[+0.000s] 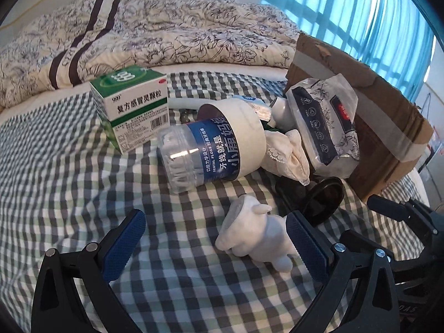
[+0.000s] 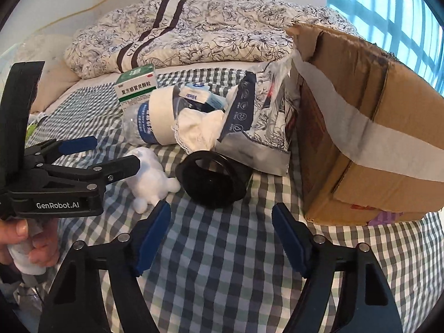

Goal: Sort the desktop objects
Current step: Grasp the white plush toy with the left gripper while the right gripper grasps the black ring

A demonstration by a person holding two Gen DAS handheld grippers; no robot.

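A white plush toy [image 1: 255, 230] lies on the checked sheet [image 1: 83, 166], just inside my open left gripper [image 1: 216, 238], close to its right finger. It also shows in the right wrist view [image 2: 151, 172]. Behind it lie a dental floss jar [image 1: 211, 149], a green and white medicine box [image 1: 133, 108], a white cloth [image 1: 288, 152], a tissue pack [image 1: 324, 122] and a black round lid [image 1: 322, 194]. My right gripper [image 2: 222, 238] is open and empty, just short of the black lid [image 2: 213, 177]. The left gripper [image 2: 116, 155] shows at the left there.
An open cardboard box [image 2: 374, 127] with white tape stands at the right on the bed. A flowered quilt [image 2: 194, 33] is heaped at the back. A blue curtained window [image 1: 360, 14] is at the far right.
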